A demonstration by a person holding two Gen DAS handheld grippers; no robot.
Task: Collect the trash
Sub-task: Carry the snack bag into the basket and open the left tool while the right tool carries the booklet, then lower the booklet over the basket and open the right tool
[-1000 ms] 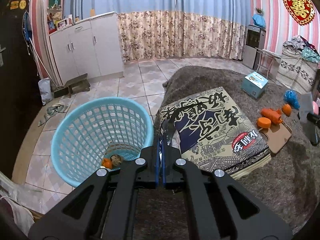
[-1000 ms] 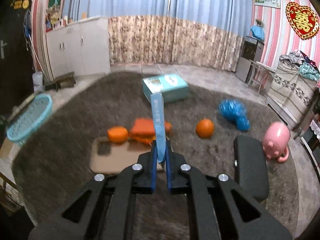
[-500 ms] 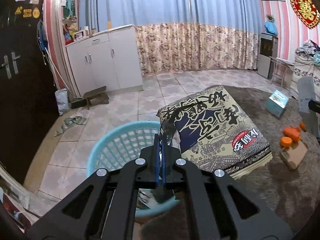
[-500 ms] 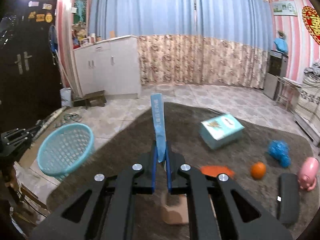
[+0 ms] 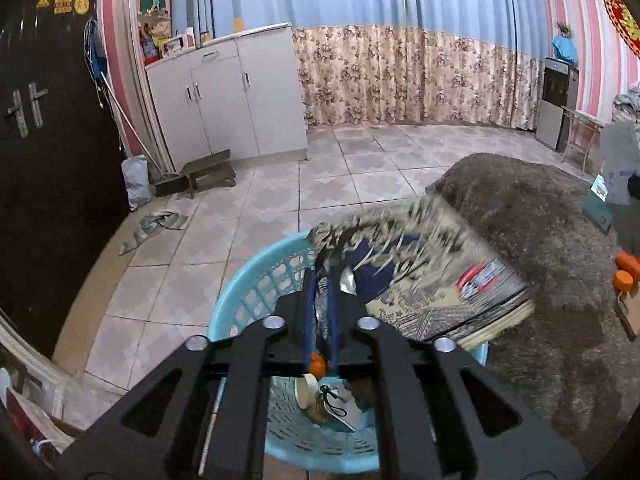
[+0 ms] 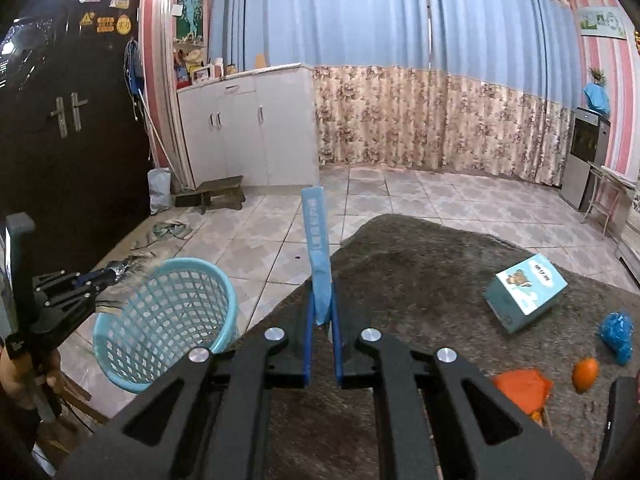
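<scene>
My left gripper [image 5: 321, 280] is over the light blue basket [image 5: 256, 292]. Its jaws have parted a little around the corner of a large printed snack bag [image 5: 420, 272], which looks blurred and tilts down over the basket rim. Scraps lie in the basket bottom [image 5: 328, 404]. My right gripper [image 6: 322, 312] is shut on a light blue paper strip [image 6: 316, 248] that stands upright, held above the grey rug [image 6: 420, 272]. In the right wrist view the basket [image 6: 168, 320] stands at lower left with the left gripper [image 6: 76, 284] beside it.
On the rug lie a teal box [image 6: 524, 292], a crumpled blue wrapper [image 6: 616, 332], an orange [image 6: 585, 374] and an orange wrapper [image 6: 520, 388]. White cabinets [image 5: 232, 92] and a small stool [image 5: 208, 170] stand by the far wall. A rag [image 5: 156, 224] lies on the tiled floor.
My left gripper swung over the basket and its jaws loosened; the snack bag is dropping, blurred. My right gripper turned left with the strip, bringing the basket closer in view.
</scene>
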